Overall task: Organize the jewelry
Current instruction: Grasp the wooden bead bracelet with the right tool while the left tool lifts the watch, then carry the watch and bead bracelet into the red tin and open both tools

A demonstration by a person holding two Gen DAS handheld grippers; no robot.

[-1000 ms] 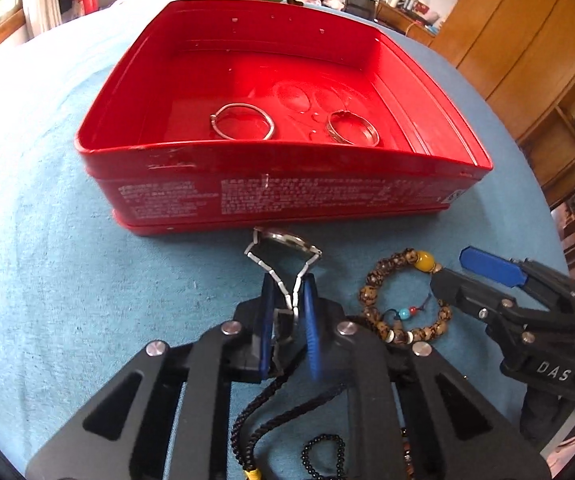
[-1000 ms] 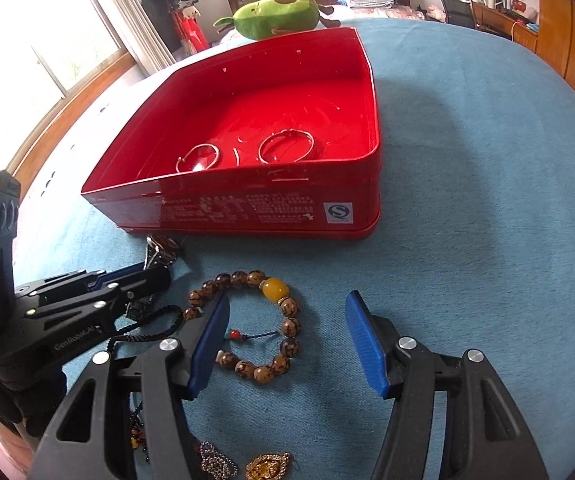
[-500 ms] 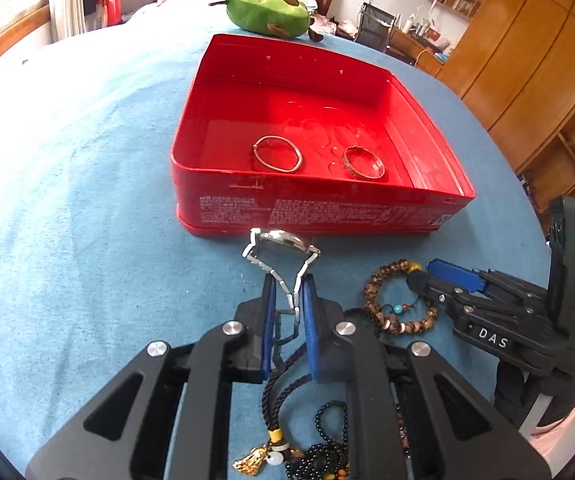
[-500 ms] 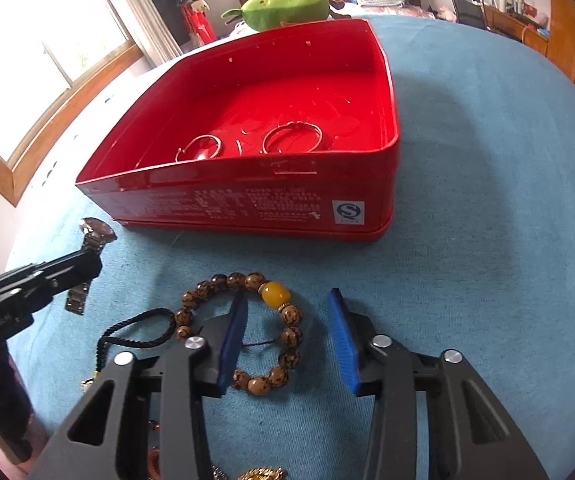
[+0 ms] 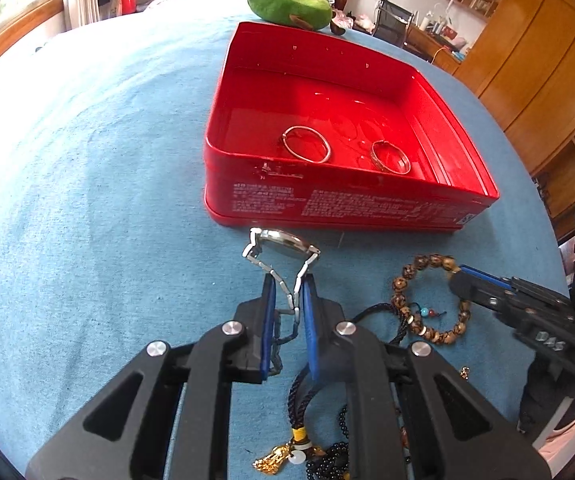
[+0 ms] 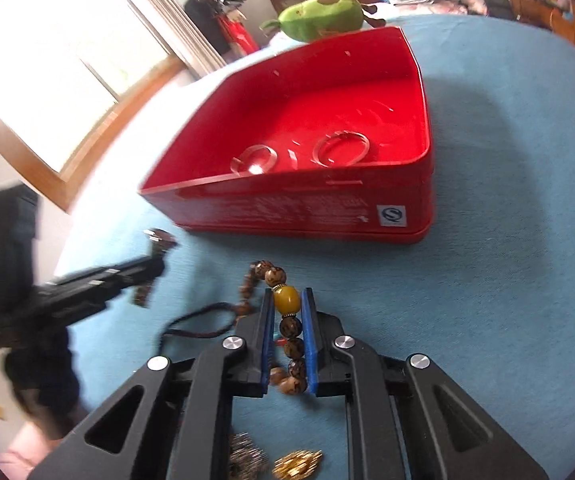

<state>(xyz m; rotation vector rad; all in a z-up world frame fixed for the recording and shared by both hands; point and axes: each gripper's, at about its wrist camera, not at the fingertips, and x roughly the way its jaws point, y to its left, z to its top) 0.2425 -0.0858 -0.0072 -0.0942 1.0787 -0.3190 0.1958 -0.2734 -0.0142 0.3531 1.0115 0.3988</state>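
Left tongs [image 5: 287, 282]: lower centre of the left wrist view, blue pads narrowed onto the metal band of a silver wristwatch [image 5: 283, 242]. The watch face sits just past the tips, in front of the near wall of the red tin.

Right tongs [image 6: 287, 300]: lower centre of the right wrist view, pads pressed in on a wooden bead bracelet [image 6: 289, 332] at its amber bead, with brown beads running back between the pads. In the left wrist view the same bracelet [image 5: 427, 300] shows at lower right, lying on the blue cloth, one side under the right tongs' tip.

Red tin [image 5: 327, 200]: open, rectangular, upper centre of both views, resting on the blue-covered bench [image 5: 87, 200]. Printed text on its near wall.

Thin silver bangle [image 5: 306, 144]: flat on the tin floor, left of centre in the left wrist view.

Broad silver bangle [image 5: 391, 157]: flat on the tin floor, just right of the thin one, apart from it.

Dark cord necklace with gold pendant [image 5: 283, 450]: bottom centre of the left wrist view, partly under the left tongs.

Gold ornaments [image 6: 297, 464]: bottom edge of the right wrist view, blurred.

Green plush toy [image 5: 291, 4]: beyond the tin's far wall, top of frame.
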